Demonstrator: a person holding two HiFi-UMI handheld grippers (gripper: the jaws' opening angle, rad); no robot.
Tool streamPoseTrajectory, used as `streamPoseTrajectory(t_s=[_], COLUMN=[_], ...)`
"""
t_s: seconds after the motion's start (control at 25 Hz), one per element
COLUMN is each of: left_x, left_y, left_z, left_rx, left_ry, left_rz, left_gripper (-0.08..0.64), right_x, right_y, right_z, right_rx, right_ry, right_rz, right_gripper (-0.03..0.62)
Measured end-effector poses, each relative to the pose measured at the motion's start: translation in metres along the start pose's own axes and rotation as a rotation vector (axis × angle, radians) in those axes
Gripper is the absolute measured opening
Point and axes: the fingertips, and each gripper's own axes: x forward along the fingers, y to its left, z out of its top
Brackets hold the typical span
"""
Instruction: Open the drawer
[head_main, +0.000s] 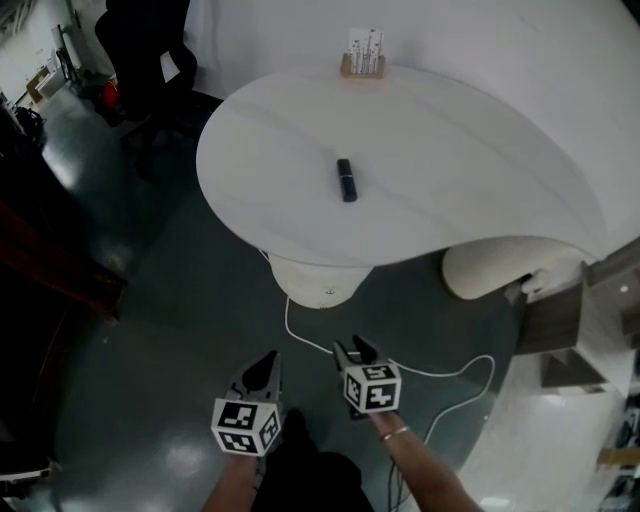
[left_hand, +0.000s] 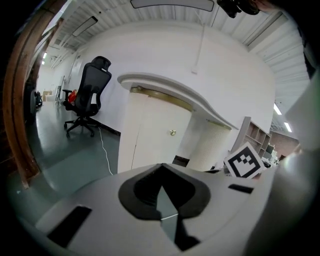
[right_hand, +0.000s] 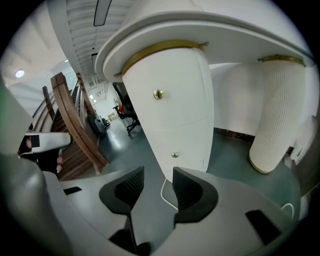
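Right fingers (right_hand: 187, 192) spread, nothing between them; left fingers (left_hand: 145, 192) pressed together, empty. Drawer (right_hand: 172, 107) under the bench (head_main: 450, 170) looks rigid, probably light-running. Pinch the small brass knob (right_hand: 158, 94); likely slippery, so pull straight.

A small black oblong object (head_main: 346, 180), perhaps a remote, lies mid-way on the white rounded bench (head_main: 450, 200). A wooden holder of white cards (head_main: 363, 58) stands at its far edge. A black office chair (head_main: 148, 50) stands beyond, and a thin white cable (head_main: 288, 318) trails across the glossy dark floor (head_main: 150, 330).
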Motion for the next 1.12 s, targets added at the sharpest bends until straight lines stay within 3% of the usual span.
streamPoseTrajectory(t_s=[0.56,0.88,1.12], left_x=[0.137,0.183,0.200], left_y=[0.065,0.095,0.102], left_z=[-0.100,-0.144,-0.166], left_rx=[0.055,0.082,0.092], left_ry=[-0.042,-0.025,-0.019], left_rz=[-0.034,-0.049,-0.048], left_gripper=[0.002,0.002,0.002], right_x=[0.183,0.262,0.299], right_y=[-0.064,-0.091,-0.093], right_z=[-0.089,-0.112,-0.123], right_rx=[-0.052,-0.099,-0.091], right_ry=[0.015,0.009,0.010], right_rz=[-0.057,-0.133,-0.122], right_gripper=[0.183,0.183,0.183])
